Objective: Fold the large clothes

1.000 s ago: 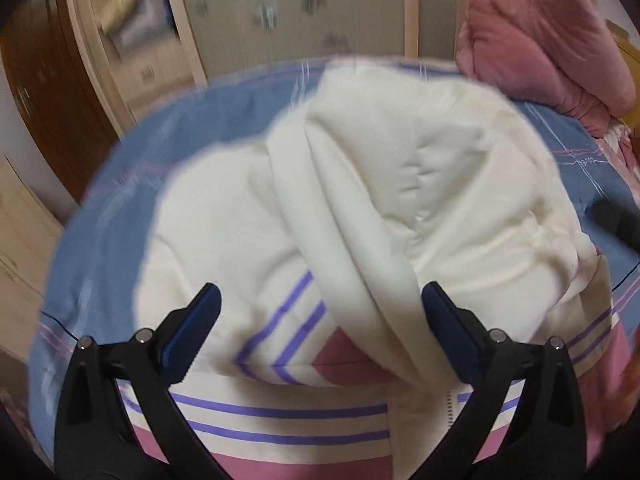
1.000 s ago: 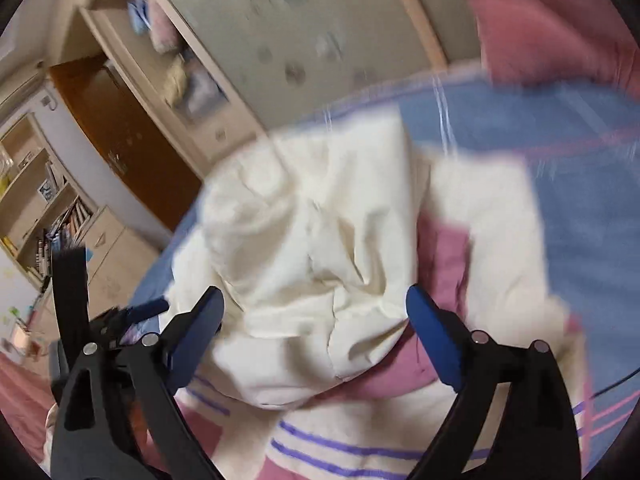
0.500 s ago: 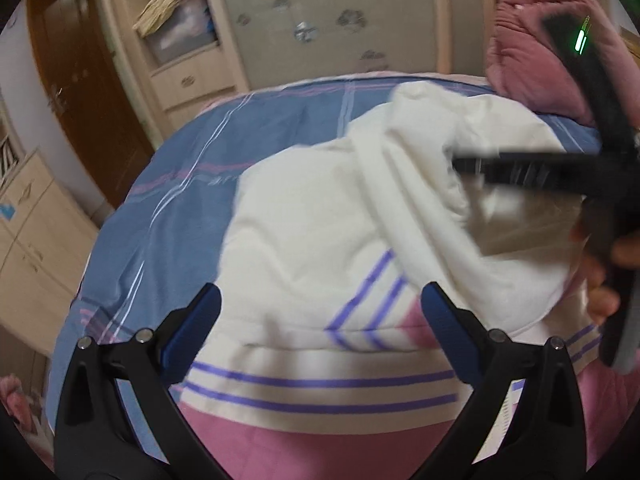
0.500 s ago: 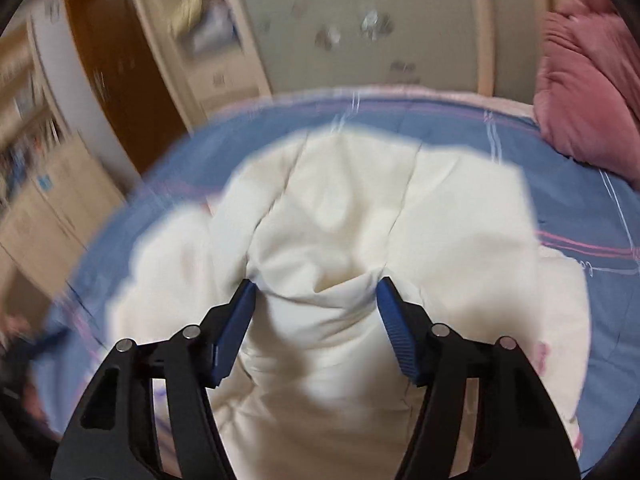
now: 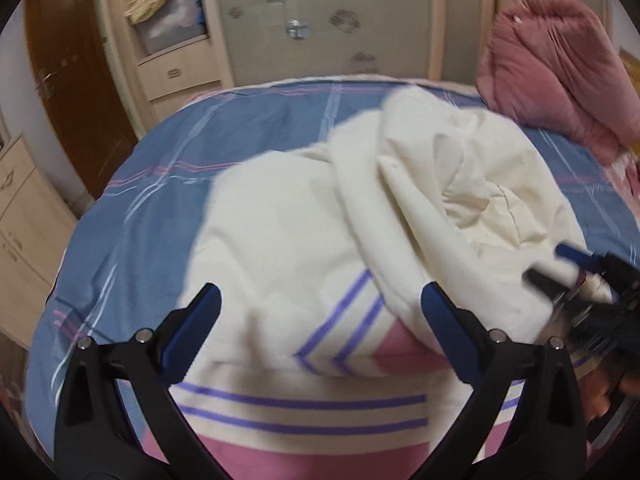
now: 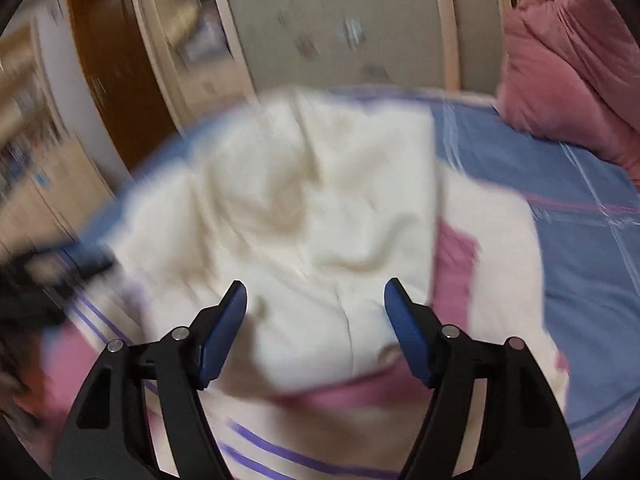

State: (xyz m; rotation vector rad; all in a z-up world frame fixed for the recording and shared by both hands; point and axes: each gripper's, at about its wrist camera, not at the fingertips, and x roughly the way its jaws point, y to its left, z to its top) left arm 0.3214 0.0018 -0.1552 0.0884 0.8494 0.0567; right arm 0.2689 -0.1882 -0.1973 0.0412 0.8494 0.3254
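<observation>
The cream hooded jacket [image 5: 304, 240] lies rumpled mid-bed [image 5: 160, 184], hood flopped over its body — both grippers, left [image 5: 320, 312] and right [image 6: 316, 304], hover over it empty, jaws apart, the right's just reopening; next, I'd guess, flatten that hood.

Right wrist view is motion-smeared throughout: wardrobe [image 6: 328, 32] and shelves far left unreadable, garment [image 6: 304, 216] folds soft. Left gripper [image 6: 60, 268] there is a dark streak at the left edge, jaws indistinguishable. In the left wrist view, right gripper [image 5: 580, 280] is blurred and cut off at the right edge; the hand behind it is barely visible. Pink bedding [image 5: 552, 68] is cropped far right.
</observation>
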